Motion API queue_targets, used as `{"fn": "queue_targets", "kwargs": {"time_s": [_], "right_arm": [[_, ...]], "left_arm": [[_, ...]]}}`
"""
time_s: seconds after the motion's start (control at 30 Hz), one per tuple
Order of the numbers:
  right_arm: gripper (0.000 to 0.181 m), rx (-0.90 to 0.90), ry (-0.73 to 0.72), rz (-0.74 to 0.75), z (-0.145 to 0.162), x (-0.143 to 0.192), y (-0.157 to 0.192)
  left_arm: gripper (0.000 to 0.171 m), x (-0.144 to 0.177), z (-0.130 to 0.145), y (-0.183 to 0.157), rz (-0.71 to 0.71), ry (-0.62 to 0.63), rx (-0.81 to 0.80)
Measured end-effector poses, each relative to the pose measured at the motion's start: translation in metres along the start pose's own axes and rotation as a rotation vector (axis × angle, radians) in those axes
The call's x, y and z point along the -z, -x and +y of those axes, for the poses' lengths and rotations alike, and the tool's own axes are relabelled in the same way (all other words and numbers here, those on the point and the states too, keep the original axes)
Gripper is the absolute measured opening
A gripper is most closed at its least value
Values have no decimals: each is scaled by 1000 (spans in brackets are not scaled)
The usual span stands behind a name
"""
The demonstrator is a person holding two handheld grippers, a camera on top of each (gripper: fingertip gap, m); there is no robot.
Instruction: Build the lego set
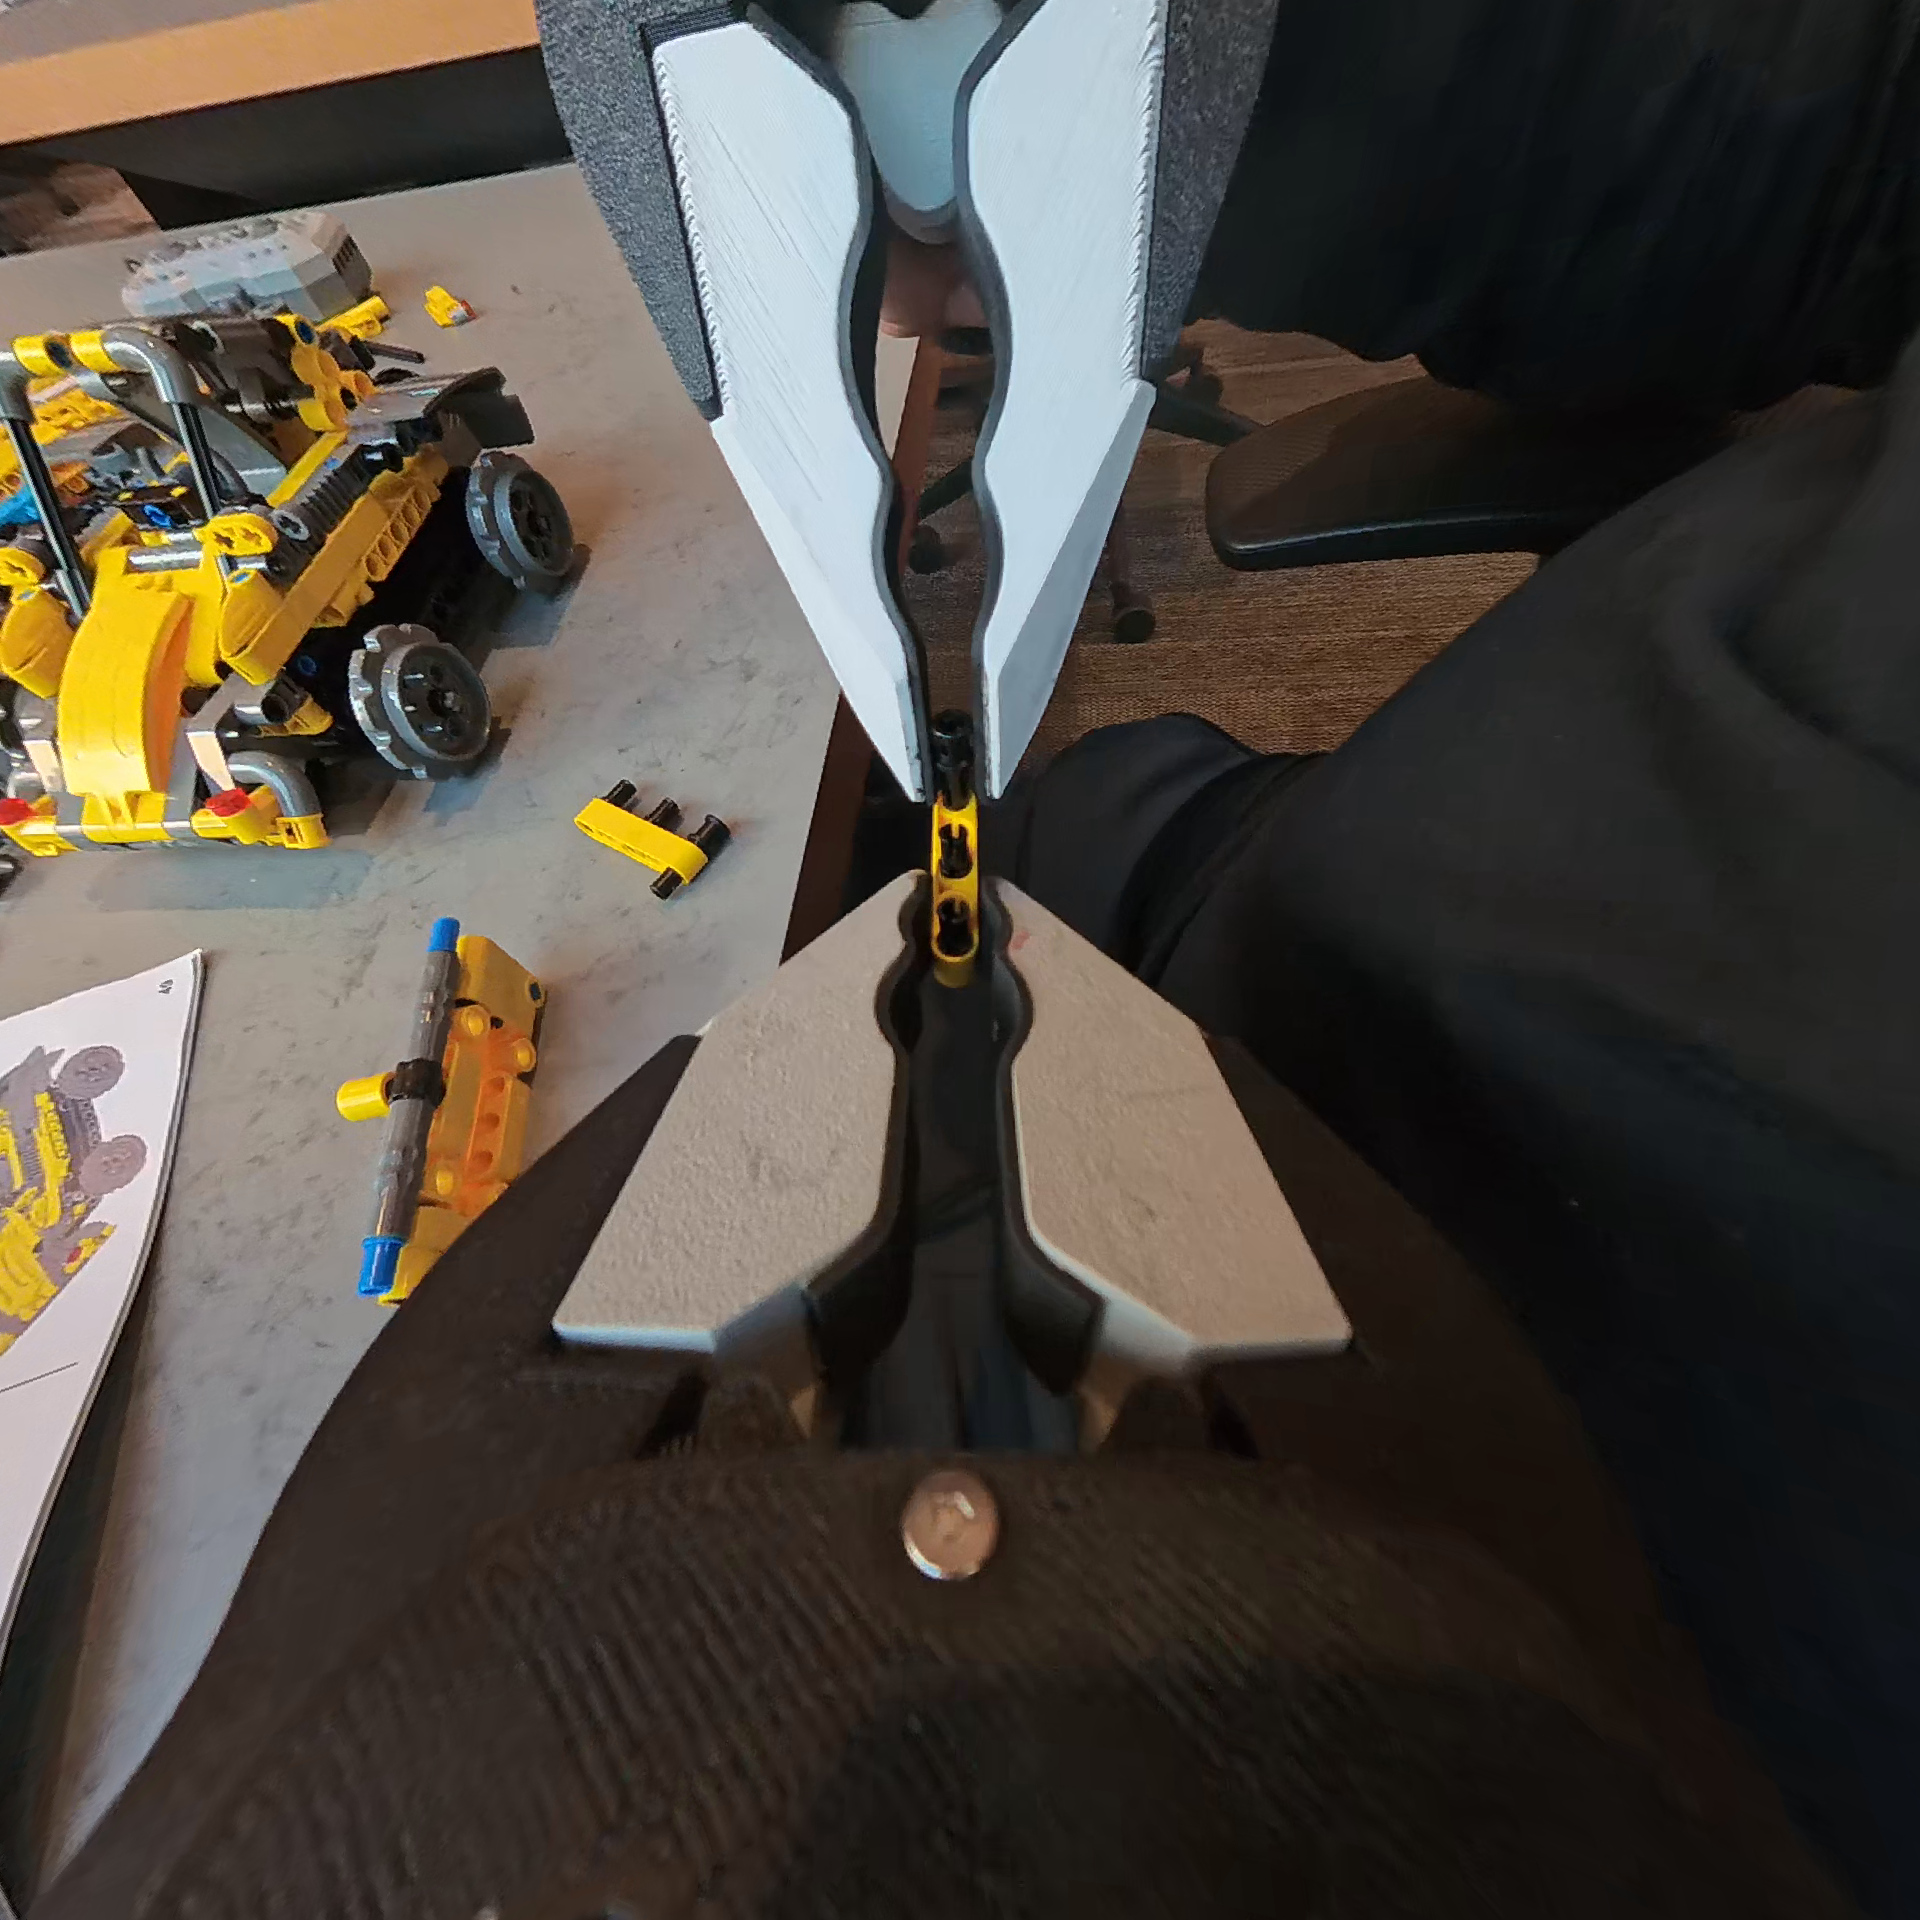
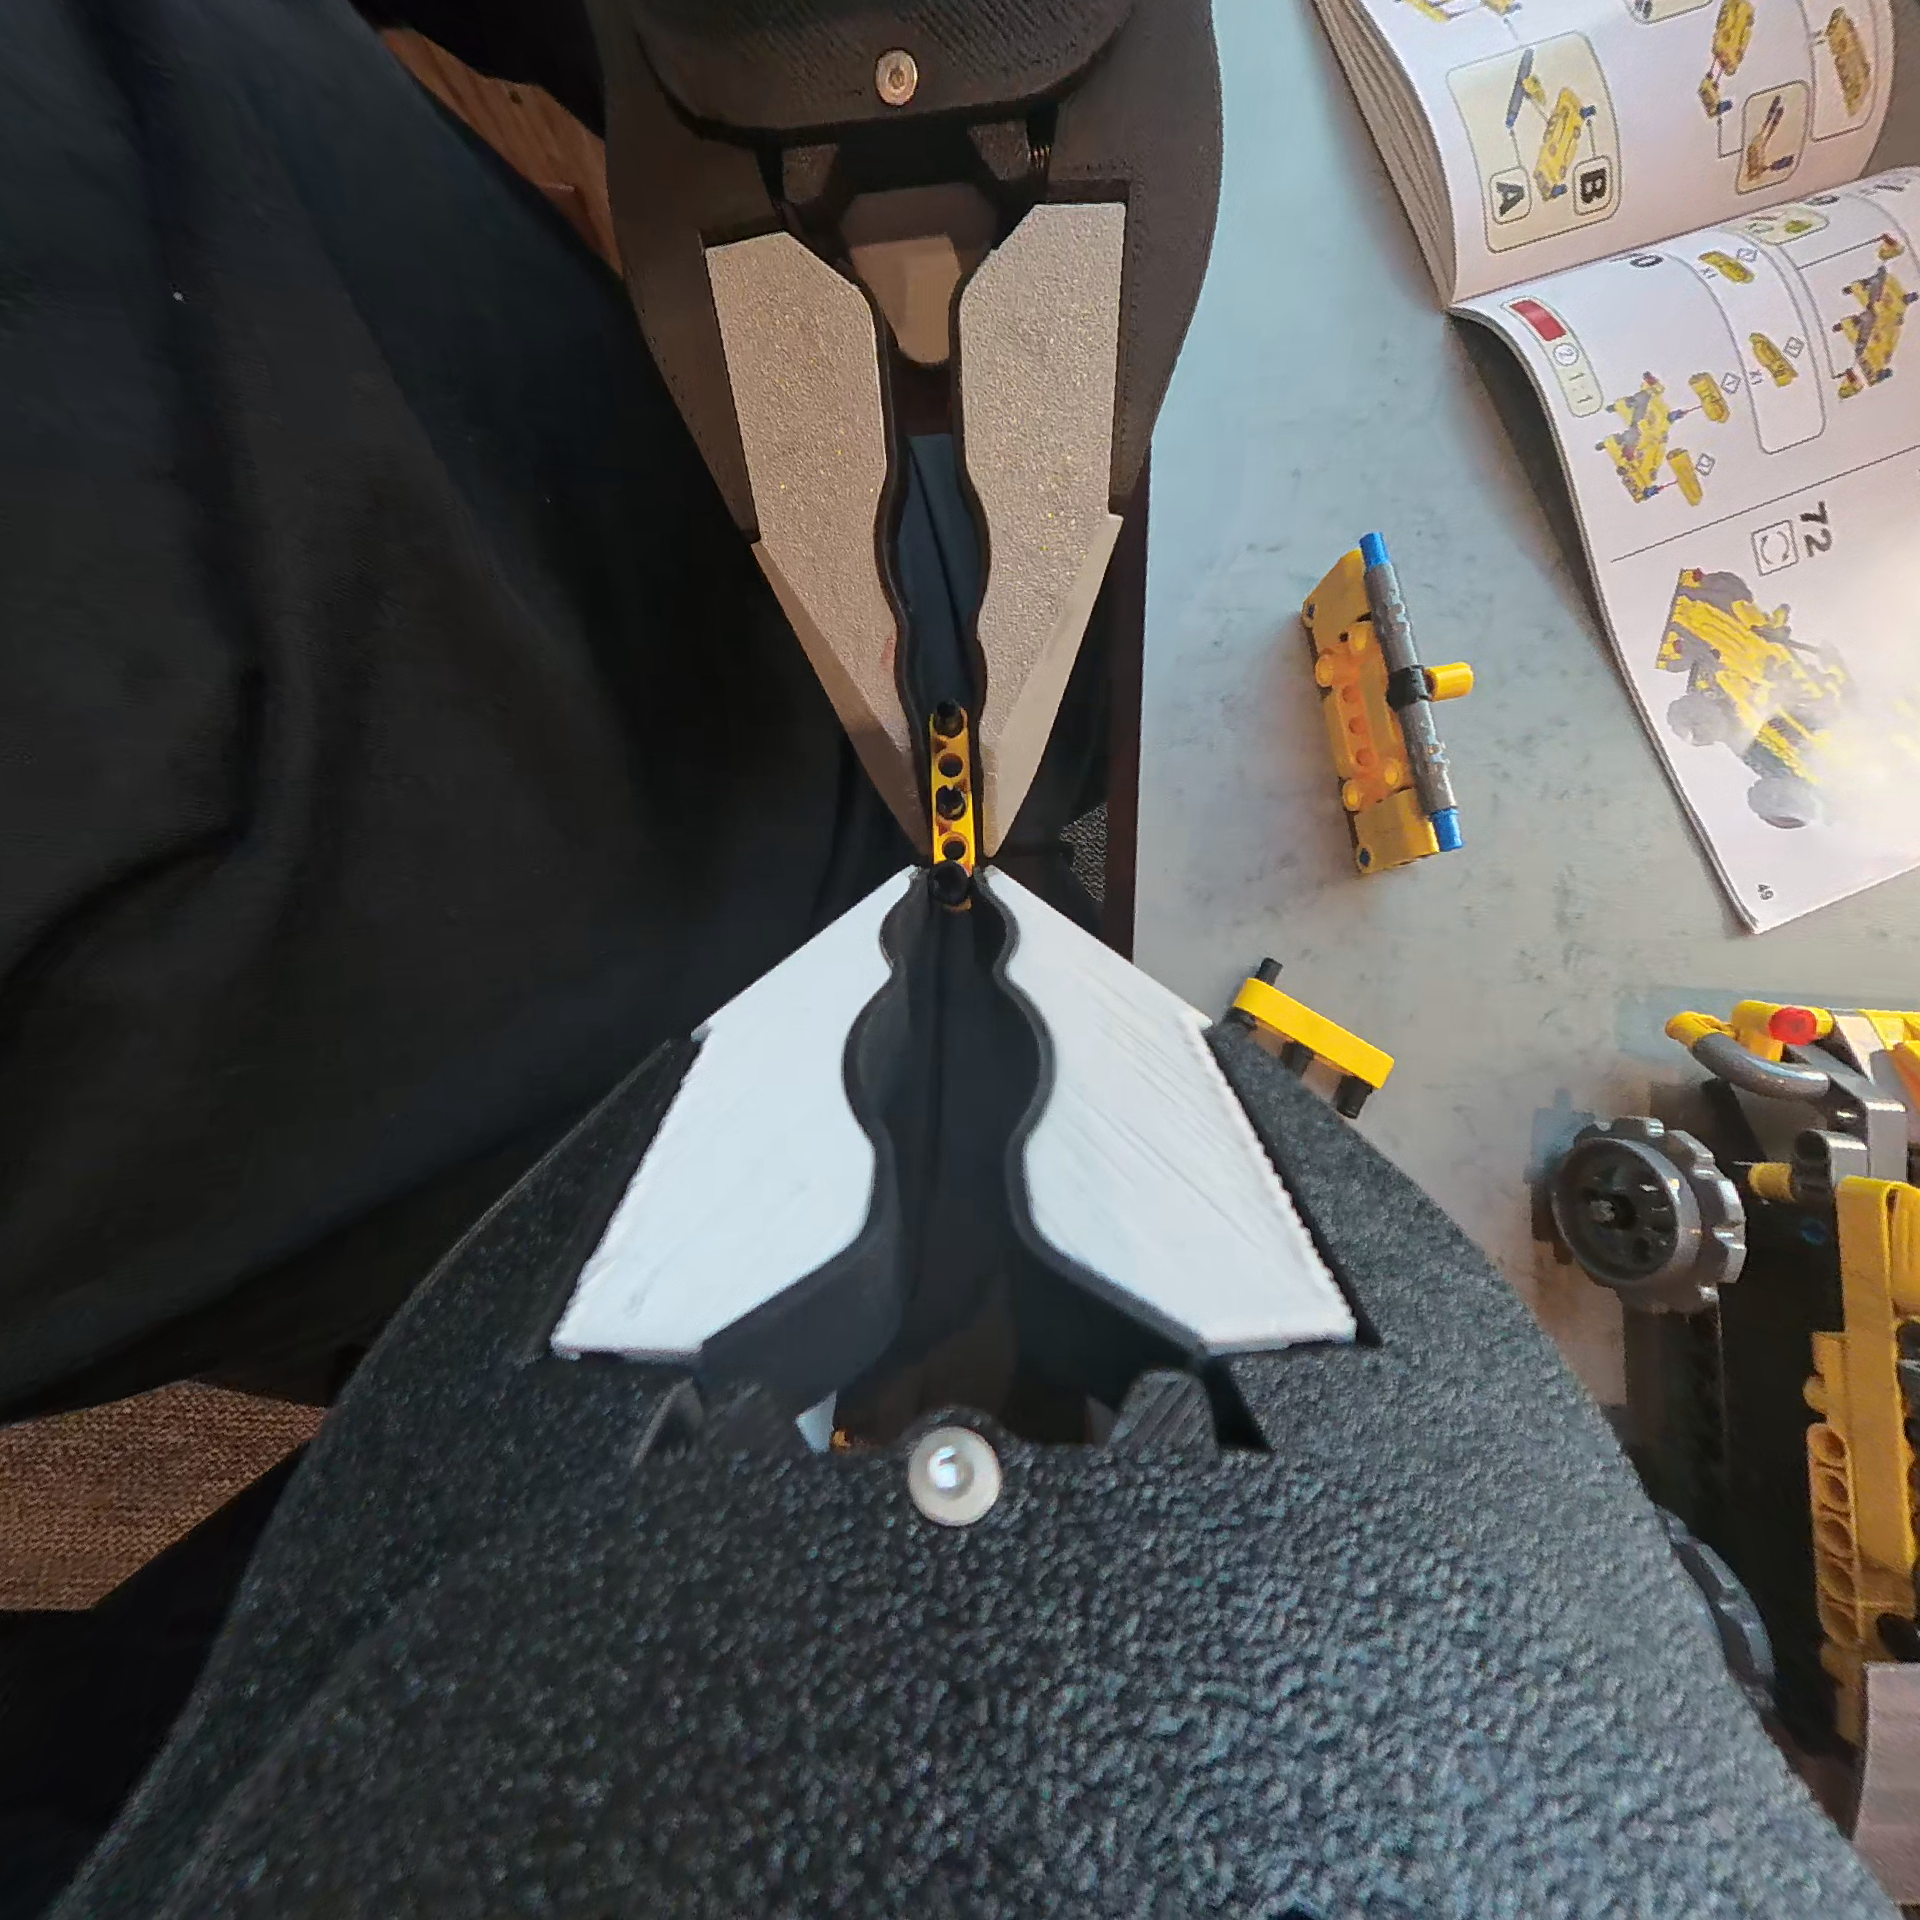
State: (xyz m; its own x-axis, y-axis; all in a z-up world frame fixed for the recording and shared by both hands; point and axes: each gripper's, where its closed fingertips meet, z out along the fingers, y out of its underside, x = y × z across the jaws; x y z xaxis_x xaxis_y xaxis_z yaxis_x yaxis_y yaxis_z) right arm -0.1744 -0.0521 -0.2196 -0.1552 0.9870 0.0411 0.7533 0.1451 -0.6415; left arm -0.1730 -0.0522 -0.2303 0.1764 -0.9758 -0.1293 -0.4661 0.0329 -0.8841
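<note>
A small yellow beam [image 1: 951, 831] with holes hangs in the air beside the table edge, between my two grippers, which face each other tip to tip. My left gripper [image 1: 951, 888] is shut on the beam's near end. My right gripper [image 2: 949, 878] is shut on a black pin [image 1: 953, 743] that sits in the beam's other end. In the right wrist view the beam [image 2: 949, 790] runs up into the left gripper [image 2: 951, 831]. In the left wrist view the right gripper [image 1: 953, 795] comes down from the top.
On the grey table [image 1: 644, 582] stand a yellow and grey wheeled model [image 1: 208, 582], a yellow beam with three black pins [image 1: 649, 831], a yellow block with a grey axle [image 1: 447, 1101] and an open instruction booklet [image 2: 1714, 416]. A person's dark clothing [image 1: 1558, 935] fills the other side. The grippers are tip to tip, or close to it.
</note>
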Motion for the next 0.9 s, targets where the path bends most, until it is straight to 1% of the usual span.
{"fn": "queue_targets", "kwargs": {"time_s": [0.23,0.43,0.53,0.63,0.7,0.73,0.83,0.9], "right_arm": [[7,5,15,-7,3,-3,2],[7,-6,-20,9,-2,1,-3],[9,-13,-33,52,-2,6,-11],[17,-19,-44,104,-5,8,-19],[23,19,-49,119,-9,7,-17],[23,38,-51,142,-10,7,-19],[23,50,-28,221,-8,8,-31],[23,32,-38,215,-7,9,-32]], "left_arm": [[4,-2,4,-2,21,-7,12],[4,2,1,4,2,-18,7],[5,8,2,11,-5,-20,48],[4,14,-3,18,16,-69,165],[4,15,-4,23,18,-93,242],[4,15,-2,26,10,-93,265],[5,13,1,27,9,-90,274],[4,13,2,26,6,-75,235]]}}
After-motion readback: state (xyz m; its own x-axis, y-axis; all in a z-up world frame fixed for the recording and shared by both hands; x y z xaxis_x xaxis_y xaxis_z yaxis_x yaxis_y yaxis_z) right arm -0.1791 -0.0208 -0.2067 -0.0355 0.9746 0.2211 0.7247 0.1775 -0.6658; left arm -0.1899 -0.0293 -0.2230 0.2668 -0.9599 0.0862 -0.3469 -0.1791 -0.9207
